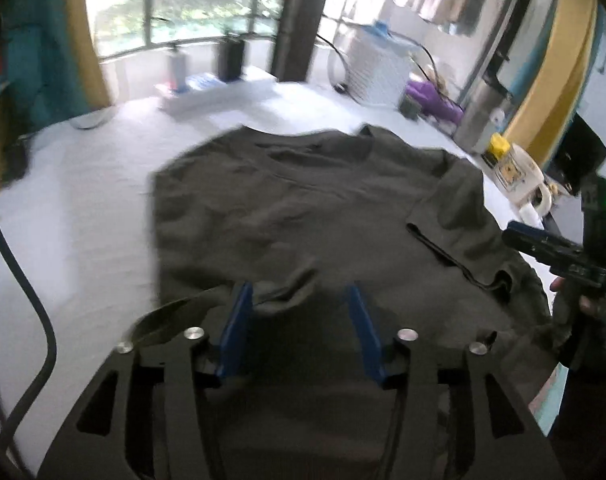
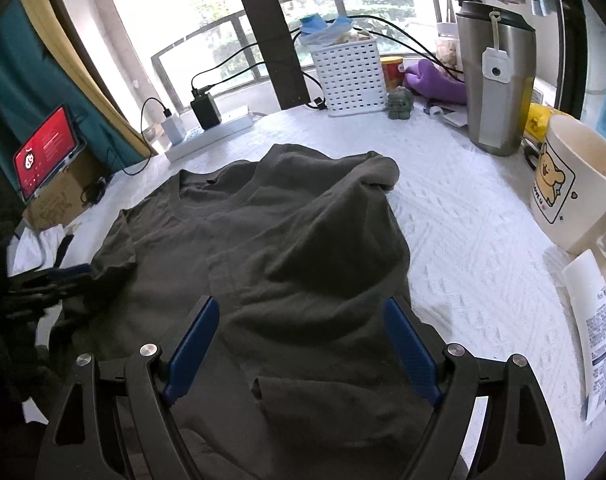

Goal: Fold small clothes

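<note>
Lying on the white table cover, the shirt runs with its long axis near to far, collar at the far end and hem under both grippers. The left gripper stands part open with nothing between its pads, above a loose fold of cloth at the near left; the right gripper stands wide open above the right half, gripping nothing. The right sleeve is folded inward, so the left gripper appears nearer the remaining unfolded edge.
</note>
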Motion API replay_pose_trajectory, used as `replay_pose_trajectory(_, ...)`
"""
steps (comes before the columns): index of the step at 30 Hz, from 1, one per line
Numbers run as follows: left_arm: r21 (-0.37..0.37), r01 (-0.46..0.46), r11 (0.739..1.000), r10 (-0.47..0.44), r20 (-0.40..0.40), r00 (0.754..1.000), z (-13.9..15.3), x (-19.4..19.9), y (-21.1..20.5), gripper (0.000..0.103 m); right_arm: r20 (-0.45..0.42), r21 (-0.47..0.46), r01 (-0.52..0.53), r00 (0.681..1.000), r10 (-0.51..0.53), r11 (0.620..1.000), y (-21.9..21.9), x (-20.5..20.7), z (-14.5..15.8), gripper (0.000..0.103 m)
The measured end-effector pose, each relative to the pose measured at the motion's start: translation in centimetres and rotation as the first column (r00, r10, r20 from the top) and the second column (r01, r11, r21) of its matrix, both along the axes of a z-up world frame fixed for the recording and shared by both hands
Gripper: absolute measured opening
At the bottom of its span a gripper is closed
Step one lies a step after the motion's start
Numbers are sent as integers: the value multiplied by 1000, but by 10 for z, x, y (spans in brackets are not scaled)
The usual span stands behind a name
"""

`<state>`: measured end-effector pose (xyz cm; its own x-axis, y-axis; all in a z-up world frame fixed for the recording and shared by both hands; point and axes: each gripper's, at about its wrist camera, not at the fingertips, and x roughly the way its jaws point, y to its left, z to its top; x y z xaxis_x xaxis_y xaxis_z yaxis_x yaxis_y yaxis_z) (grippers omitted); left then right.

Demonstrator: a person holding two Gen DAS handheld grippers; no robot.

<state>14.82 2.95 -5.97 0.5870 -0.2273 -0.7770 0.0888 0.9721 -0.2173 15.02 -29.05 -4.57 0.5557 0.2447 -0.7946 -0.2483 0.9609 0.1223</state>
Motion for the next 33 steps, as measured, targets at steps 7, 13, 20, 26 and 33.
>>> replay_pose_trajectory(7, 21, -181, 983, 181, -21, 983, -14, -22, 73, 61, -11, -15, -40, 999, 39, 999, 21, 0, -3, 86)
replay_pose_trajectory(13, -90, -186, 978, 182, -43, 982, -34, -20, 92, 61, -4, -38, -74, 997, 74, 997, 41, -4, 1, 86)
replay_pose_trajectory(20, -76, -44, 996, 46, 25, 999, -23, -26, 65, 17, 7, -54, -61, 998, 62, 997, 42, -13, 7, 86)
replay_pose_trajectory(26, -23, 104, 994, -102, 72, 992, -4, -47, 31, 12, 7, -55, -54, 998, 55, 997, 39, -19, 7, 86)
replay_pose_trajectory(33, -15, 229, 973, -230, -49, 972, -24, -58, -6, 13, 13, -53, -66, 998, 67, 996, 42, -22, 8, 86)
